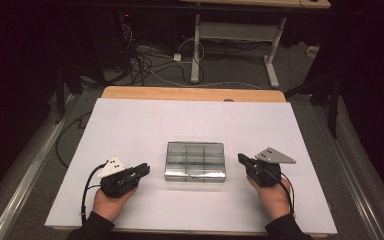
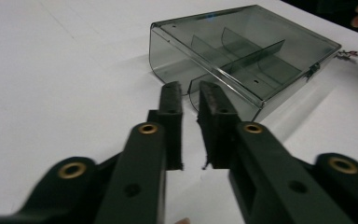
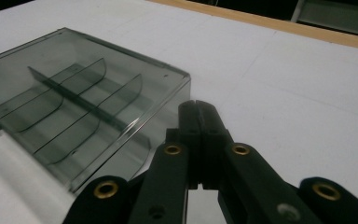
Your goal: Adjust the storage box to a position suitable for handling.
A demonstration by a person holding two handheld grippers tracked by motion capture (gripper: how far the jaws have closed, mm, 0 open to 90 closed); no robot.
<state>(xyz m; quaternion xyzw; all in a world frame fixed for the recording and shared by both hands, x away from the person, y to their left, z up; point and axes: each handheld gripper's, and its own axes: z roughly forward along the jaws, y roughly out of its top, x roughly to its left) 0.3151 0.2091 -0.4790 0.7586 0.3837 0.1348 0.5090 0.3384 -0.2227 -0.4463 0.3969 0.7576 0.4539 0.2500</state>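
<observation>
Box (image 1: 195, 161) lay shut at mid-table between both hands | left gripper (image 1: 142, 170) jaws near-closed, empty, aimed at its left side | right gripper (image 1: 242, 159) pressed together, empty, tip by its right side, likely to brace or push

The only thing sitting in the way is the box (image 1: 195, 161), parked mid-table between the left gripper (image 1: 144, 169) and right gripper (image 1: 242, 159). Both are sitting just off its short ends (lid closed, so nothing is getting in from the top). In the left gripper view its tips are hovering right by the box's near corner, a narrow slit showing between them. The table (image 1: 130, 125) is lying wide open behind the box, along the front edge and out to both sides.
</observation>
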